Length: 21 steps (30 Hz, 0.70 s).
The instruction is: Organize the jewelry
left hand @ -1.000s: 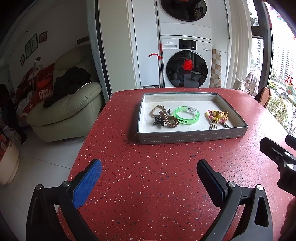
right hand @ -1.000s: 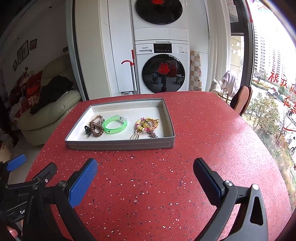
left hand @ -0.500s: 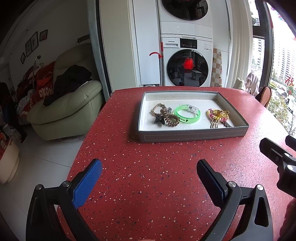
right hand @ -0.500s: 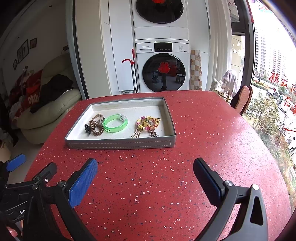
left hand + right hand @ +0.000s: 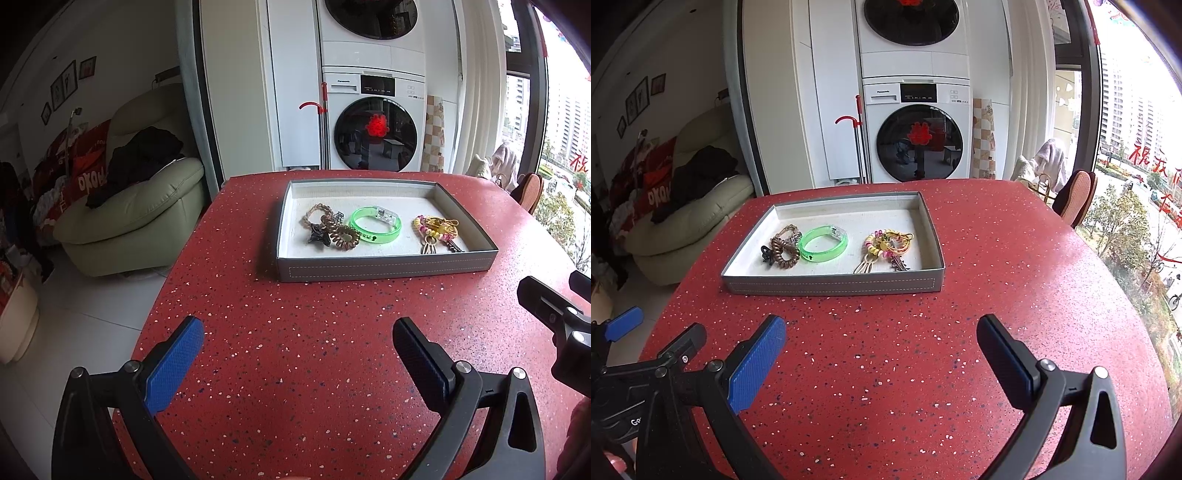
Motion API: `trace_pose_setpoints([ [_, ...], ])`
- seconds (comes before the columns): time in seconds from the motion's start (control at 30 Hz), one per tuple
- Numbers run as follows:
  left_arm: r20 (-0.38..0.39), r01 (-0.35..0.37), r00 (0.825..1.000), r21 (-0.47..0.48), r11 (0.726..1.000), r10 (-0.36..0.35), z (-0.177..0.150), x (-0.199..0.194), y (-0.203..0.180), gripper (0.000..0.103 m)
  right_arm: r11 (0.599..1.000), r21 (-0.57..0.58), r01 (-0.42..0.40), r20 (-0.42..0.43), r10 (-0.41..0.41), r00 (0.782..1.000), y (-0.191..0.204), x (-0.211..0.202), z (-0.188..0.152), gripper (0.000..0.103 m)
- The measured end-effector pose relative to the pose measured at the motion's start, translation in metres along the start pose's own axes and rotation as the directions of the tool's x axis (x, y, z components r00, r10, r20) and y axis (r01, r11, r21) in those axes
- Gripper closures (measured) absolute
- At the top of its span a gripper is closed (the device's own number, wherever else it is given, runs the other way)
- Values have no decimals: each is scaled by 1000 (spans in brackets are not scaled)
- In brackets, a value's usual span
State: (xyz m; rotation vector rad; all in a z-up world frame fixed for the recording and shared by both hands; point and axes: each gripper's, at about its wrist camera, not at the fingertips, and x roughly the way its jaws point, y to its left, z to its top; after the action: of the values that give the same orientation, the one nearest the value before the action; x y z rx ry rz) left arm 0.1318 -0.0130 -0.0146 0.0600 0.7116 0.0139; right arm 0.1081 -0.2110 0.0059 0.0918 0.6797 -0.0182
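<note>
In the left wrist view, the left gripper fills the bottom of the frame, level above the red table, its jaws spread wide with nothing between them. The blue pad of one finger sits at lower left, the dark finger at lower right. Above them, in the middle of the frame, a grey tray rests on the table, well apart from the fingertips. Inside it, from left to right, lie a cluster of brown hair ties, a green bracelet touching that cluster, and, apart from both, a beaded bracelet with keys. At the right edge of the frame part of the right gripper pokes in.

In the right wrist view, the right gripper holds the same low, level pose at the bottom, wide open and empty. The tray lies at centre left, with the hair ties, green bracelet and beaded bracelet in one row. The left gripper shows at the lower left corner.
</note>
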Motion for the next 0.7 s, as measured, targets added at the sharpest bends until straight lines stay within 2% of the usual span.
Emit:
trace_pose_setpoints([
  [0.7, -3, 6, 1000, -16, 1000, -6, -3, -1, 1, 0, 1000, -7, -10, 0, 10, 1000, 8, -1, -5, 0],
])
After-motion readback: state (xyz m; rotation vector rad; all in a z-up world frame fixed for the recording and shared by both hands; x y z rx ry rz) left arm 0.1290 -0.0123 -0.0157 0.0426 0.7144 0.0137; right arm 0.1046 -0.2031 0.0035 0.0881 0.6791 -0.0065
